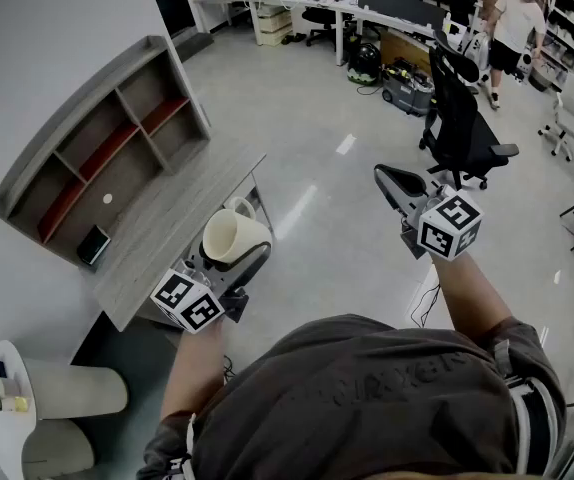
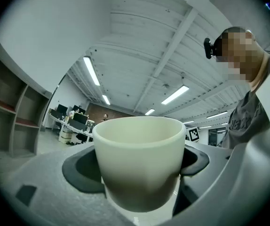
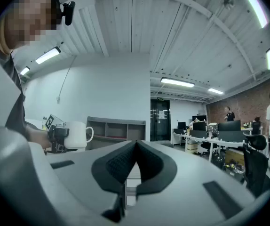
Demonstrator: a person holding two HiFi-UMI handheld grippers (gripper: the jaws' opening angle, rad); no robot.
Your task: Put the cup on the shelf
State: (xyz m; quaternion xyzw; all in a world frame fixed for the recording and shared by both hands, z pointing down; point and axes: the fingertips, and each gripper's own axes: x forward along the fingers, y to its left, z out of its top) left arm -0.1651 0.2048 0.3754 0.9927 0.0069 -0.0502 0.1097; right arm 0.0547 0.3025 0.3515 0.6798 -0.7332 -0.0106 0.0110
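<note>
Left tool (image 1: pixel 229 260): jaws stand wide apart and clamp the cup (image 1: pixel 233 234) by its body, one dark pad (image 2: pixel 81 171) on each side of the wall. The left gripper view shows the cup filling the gap between the jaws, upright, mouth open to the ceiling, interior empty as far as can be seen. Cup is cream-white. Its handle (image 1: pixel 241 206) points away from the tool's marker cube (image 1: pixel 187 300), on the far side from the holder.

Right tool (image 1: pixel 392 181): jaws closed, pads meeting at the tips, nothing between them. It is held up in the air, well apart from the left tool and off to that tool's right. Its own view shows the left tool and the cup to its left, with the handle turned toward the shelf.

Beyond the left tool: the grey surface (image 1: pixel 167 238) lies ahead and to its left. In the head view the cup sits over the surface's near edge, and it is carried clear of it. At the back of the surface, further ahead of the tool, stands the shelf (image 1: pixel 107 143), a grey unit of open compartments with reddish boards, against the white wall. A small dark object (image 1: pixel 93 245) lies on the surface at the shelf's foot, left of the tool.

Beyond the right tool: a black office chair (image 1: pixel 462 128) on the bare floor, then desks with monitors and a standing person (image 1: pixel 512 28) at the far end.
</note>
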